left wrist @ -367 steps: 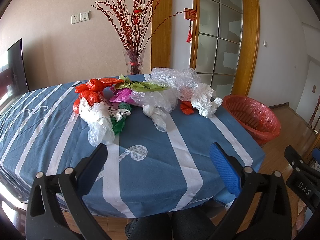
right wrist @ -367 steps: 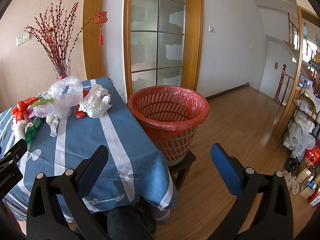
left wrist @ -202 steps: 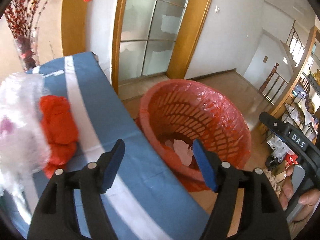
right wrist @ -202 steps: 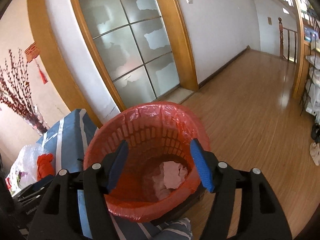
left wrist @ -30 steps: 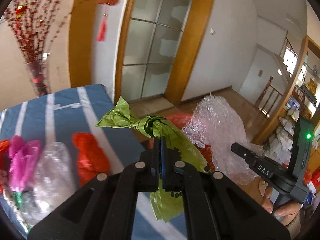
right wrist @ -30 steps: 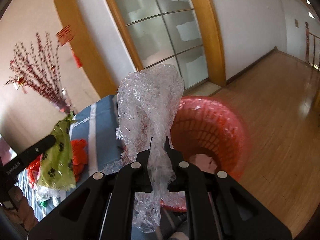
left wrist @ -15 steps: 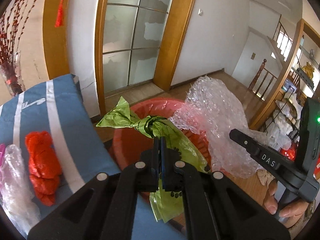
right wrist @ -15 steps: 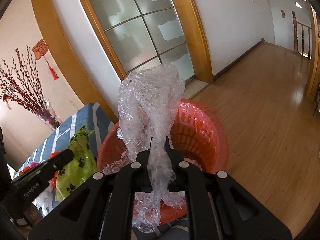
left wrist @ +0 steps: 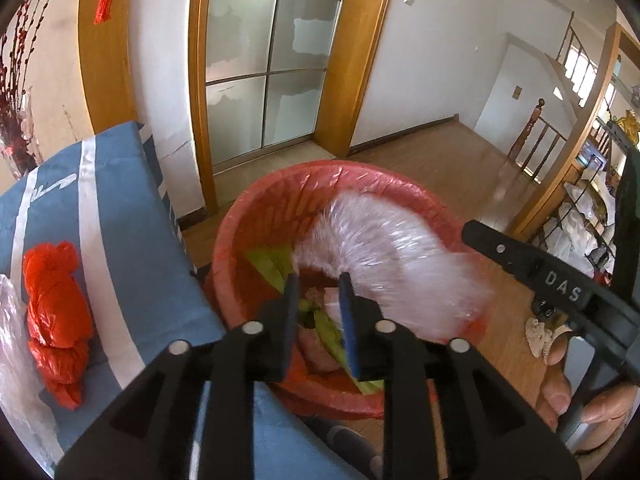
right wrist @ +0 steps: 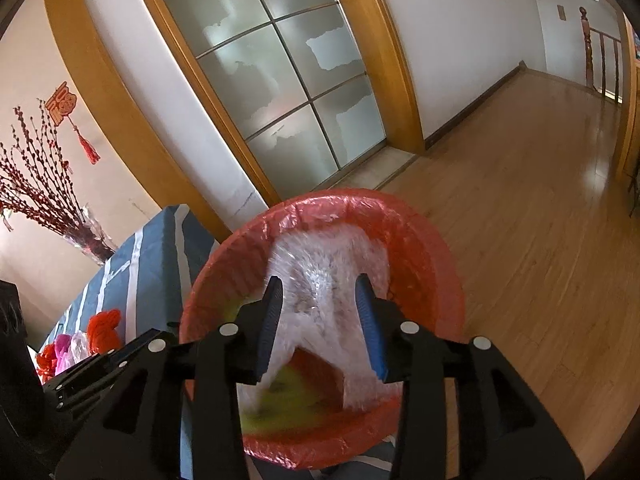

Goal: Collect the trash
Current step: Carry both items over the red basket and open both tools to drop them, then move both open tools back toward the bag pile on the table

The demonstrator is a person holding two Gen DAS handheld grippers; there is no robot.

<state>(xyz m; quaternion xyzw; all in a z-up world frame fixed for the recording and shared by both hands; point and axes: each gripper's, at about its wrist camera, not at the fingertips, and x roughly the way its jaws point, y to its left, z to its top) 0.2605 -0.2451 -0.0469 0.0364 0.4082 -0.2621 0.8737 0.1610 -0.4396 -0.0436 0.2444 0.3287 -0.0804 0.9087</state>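
Note:
Both grippers hang over the red-lined laundry-style trash basket [left wrist: 248, 224] [right wrist: 424, 248]. My left gripper [left wrist: 318, 284] has its jaws opening, and the green bag [left wrist: 272, 264] drops blurred into the basket below them, free of the pads. My right gripper [right wrist: 320, 292] also has its jaws opening; the clear bubble wrap [right wrist: 320, 268] [left wrist: 384, 248] falls between and past its fingers, blurred, not pressed by the pads. A red plastic bag [left wrist: 56, 292] lies on the blue striped tablecloth [left wrist: 120, 248].
A clear bag [left wrist: 12, 340] lies at the left table edge. More red and pink bags [right wrist: 80, 344] sit further along the table. A vase of red branches [right wrist: 48, 200] stands at the back. Glass door and wooden floor [right wrist: 540, 220] lie beyond the basket.
Both grippers went from shut to parted over the basket. The green bag and the bubble wrap left the pads and are falling in. Both hands moved lower and closer to the basket.

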